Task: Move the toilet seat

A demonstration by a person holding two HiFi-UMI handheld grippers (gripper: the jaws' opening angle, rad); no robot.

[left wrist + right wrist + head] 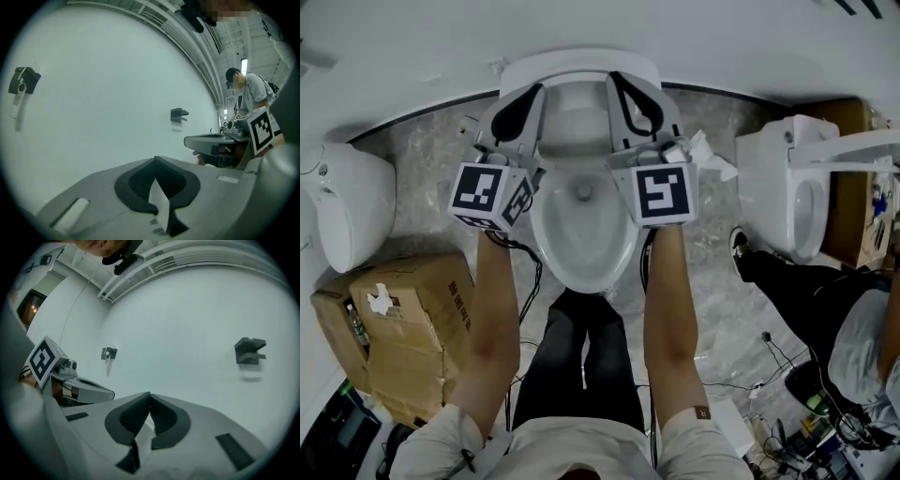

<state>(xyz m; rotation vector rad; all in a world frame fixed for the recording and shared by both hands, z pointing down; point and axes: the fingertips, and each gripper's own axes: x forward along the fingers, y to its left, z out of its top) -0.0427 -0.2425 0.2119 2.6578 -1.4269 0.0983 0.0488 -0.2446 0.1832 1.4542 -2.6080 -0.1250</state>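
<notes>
While the toilet seat stands raised behind the toilet bowl, both tools reach toward it.
Left gripper and right gripper: jaws pressed together, tips near the seat.

— Where does the toilet stand?
— Against the wall, straight ahead of the person. The toilet seat stands up at its back, behind the bowl.
— And the grippers?
— The left gripper is over the bowl's left rear and the right gripper over its right rear, side by side, both near the seat.
— What lies to the left?
— A second toilet by the wall, with a cardboard box on the floor in front of it.
— To the right?
— Crumpled paper just beside the right gripper, then a third toilet. Another person stands before that one, with cables on the floor nearby.
</notes>
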